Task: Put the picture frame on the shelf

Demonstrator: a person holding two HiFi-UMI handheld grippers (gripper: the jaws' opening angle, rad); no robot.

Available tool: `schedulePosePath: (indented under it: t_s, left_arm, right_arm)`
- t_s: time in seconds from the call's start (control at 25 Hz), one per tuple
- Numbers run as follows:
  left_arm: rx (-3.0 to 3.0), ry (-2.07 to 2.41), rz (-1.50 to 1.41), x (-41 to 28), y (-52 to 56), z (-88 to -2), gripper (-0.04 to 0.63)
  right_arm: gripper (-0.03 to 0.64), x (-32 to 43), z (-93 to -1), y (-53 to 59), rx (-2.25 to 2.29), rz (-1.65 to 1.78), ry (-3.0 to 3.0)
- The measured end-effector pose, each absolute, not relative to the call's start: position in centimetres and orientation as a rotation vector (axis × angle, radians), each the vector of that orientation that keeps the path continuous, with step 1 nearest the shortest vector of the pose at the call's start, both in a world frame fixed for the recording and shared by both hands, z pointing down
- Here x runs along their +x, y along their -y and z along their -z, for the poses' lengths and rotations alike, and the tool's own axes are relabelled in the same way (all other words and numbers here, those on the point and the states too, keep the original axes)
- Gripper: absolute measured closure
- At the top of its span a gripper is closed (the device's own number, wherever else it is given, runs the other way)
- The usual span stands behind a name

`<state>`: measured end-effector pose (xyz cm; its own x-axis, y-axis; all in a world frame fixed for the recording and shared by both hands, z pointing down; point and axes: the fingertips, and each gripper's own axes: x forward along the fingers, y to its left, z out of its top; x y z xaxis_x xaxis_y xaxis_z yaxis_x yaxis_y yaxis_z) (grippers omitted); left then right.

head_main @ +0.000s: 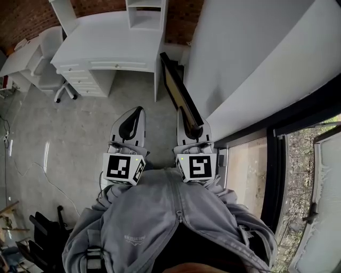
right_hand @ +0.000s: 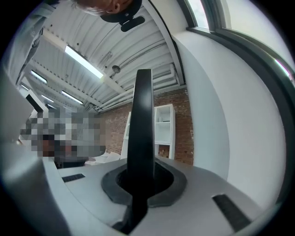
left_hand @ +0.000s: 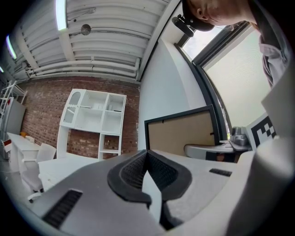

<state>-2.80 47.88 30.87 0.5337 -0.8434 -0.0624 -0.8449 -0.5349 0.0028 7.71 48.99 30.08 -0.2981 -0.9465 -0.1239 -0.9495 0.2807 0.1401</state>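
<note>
- The carry is judged to be the step in hand: the picture frame (head_main: 178, 88) is pinched on edge by its lower end in the right claw (head_main: 191, 127). It is held on the near side of the white shelf unit (head_main: 146, 15), slightly to its right and well apart from it.
- The left claw (left_hand: 147, 156) is seen pressed together with nothing in it, also well short of the shelf unit.
- The placing is not yet done: the frame touches no part of the shelf unit.
- The next move is judged to call for the frame to be taken forward over the floor (head_main: 80, 122) toward the shelf unit. It must then be lifted above the tabletop (head_main: 112, 40) under that unit and turned to suit 1 compartment, without the black rim being knocked on the white uprights.
- Only 1 claw is on the frame, low on a long edge, so swing is judged a risk.
- 1 tan face inside a black rim is shown; whether it is front or back cannot be settled.
- In the head view the shelf unit is cut off at the top edge. In both gripper views it is too small for its contents to be made out.
- The right claw's pads are covered by the frame's edge, so the depth of the pinch cannot be told.
</note>
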Motion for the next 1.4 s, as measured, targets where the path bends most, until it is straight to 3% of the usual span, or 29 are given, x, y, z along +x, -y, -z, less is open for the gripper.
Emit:
schedulePosePath:
  t_s: [0.4,1.4]
  left_arm:
    - [-2.759,-1.496,-0.091,-3.5,-42.6,-32.2,0.588]
    - [-2.817,-1.415,-0.087,-7.6,-18.2,-32.4,0.588]
  right_arm:
    - [0.584,7.0,-31.0,-44.3,-1.880,-0.298,-2.512]
    - [0.584,2.9,-31.8,-20.4,-1.968,-0.252,-2.481]
